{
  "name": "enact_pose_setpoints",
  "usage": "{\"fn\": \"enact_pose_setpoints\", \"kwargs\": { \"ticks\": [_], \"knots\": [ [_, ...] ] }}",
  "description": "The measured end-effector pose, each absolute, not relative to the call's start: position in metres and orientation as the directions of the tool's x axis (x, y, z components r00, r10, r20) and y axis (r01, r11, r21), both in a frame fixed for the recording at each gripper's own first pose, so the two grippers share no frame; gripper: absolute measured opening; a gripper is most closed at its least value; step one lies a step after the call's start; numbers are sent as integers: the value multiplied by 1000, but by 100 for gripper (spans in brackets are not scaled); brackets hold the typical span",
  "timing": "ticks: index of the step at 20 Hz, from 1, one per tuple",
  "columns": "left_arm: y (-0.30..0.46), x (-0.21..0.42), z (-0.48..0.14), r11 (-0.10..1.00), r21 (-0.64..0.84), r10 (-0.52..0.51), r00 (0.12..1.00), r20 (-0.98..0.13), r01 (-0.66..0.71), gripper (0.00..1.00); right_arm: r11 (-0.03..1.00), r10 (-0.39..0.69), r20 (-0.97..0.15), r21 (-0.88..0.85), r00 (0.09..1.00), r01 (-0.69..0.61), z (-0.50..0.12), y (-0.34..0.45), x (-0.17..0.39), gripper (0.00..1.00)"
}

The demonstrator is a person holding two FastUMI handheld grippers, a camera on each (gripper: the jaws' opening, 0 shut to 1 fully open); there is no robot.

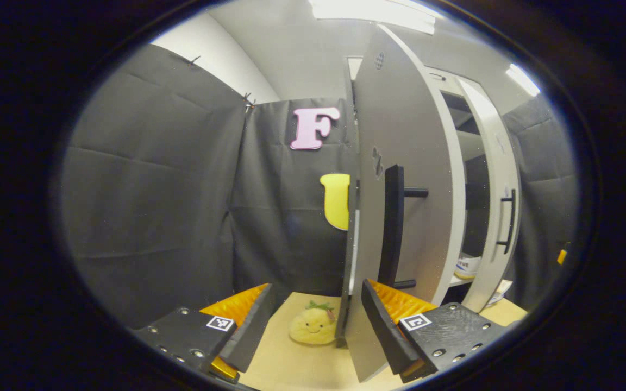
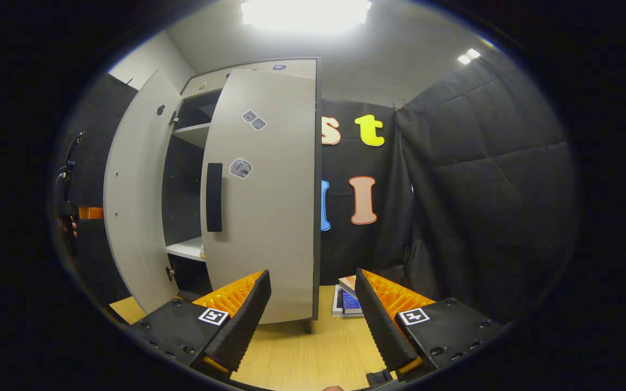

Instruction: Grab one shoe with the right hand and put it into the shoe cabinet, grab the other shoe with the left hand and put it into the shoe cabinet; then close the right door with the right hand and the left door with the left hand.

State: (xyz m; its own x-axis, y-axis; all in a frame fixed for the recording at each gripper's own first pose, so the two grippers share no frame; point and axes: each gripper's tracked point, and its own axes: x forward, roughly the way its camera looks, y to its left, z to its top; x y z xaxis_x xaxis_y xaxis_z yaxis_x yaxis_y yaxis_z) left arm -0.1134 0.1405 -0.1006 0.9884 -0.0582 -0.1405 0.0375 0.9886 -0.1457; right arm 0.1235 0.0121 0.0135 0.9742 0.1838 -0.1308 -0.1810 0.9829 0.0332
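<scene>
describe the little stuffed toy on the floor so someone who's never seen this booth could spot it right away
Start at the tall pale grey shoe cabinet with its two doors swung open. In the left gripper view, follow the nearer open door down to its bottom edge on the light wooden floor. Just beside that edge, before the black cloth wall, sits a small round yellow plush toy with a smiling face and a green tuft on top.

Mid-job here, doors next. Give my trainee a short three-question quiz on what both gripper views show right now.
1. True or false: both cabinet doors are fully shut.
2. In the left gripper view, what lies on the floor between the left gripper's fingers? A) a yellow plush toy B) a shoe C) a book
3. Which door's edge sits nearest the left gripper?

Key
1. False: the left door and right door both stand ajar.
2. A, the plush toy; a shoe already rests on the shelf inside.
3. The left door.
</scene>
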Motion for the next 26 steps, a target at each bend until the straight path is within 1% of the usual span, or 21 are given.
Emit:
{"fn": "enact_pose_setpoints", "kwargs": {
  "ticks": [1, 7, 8, 11, 13, 14, 15, 16, 17, 23, 26],
  "knots": [
    [131, -112, -98, 987, -150, -74, 988, -135, 53, 99, 983, 182, -133, 31, 974, -180, 13, 11, 122, 96],
    [77, -100, -95, 972, -202, -141, 984, -111, 117, 100, 987, 158, -131, 19, 979, -157, 15, -5, 119, 98],
    [65, -96, -93, 968, -213, -156, 982, -110, 130, 100, 988, 153, -133, 19, 979, -152, 15, -7, 119, 96],
    [26, -82, -90, 954, -233, -215, 971, -101, 187, 100, 990, 143, -143, 23, 979, -141, 11, -13, 122, 98],
    [3, -74, -95, 949, -225, -247, 964, -104, 219, 100, 990, 139, -148, 22, 979, -137, 9, -14, 122, 98],
    [-7, -68, -97, 952, -213, -247, 963, -111, 219, 100, 990, 139, -147, 21, 979, -137, 9, -14, 123, 96],
    [-14, -64, -97, 954, -205, -244, 964, -108, 219, 100, 990, 139, -145, 19, 980, -138, 9, -14, 124, 98],
    [-18, -62, -96, 955, -203, -242, 964, -107, 217, 89, 990, 139, -143, 15, 980, -138, 9, -14, 125, 98],
    [-20, -62, -96, 954, -205, -242, 965, -105, 217, 99, 990, 139, -143, 12, 980, -139, 8, -14, 124, 97],
    [-22, -66, -99, 947, -228, -256, 960, -114, 226, 100, 984, 176, -151, 22, 973, -175, 7, 0, 125, 96],
    [-17, -84, -94, 952, -193, -262, 959, -113, 237, 100, 979, 206, -141, 37, 968, -203, 14, 12, 123, 98]
  ]
}}
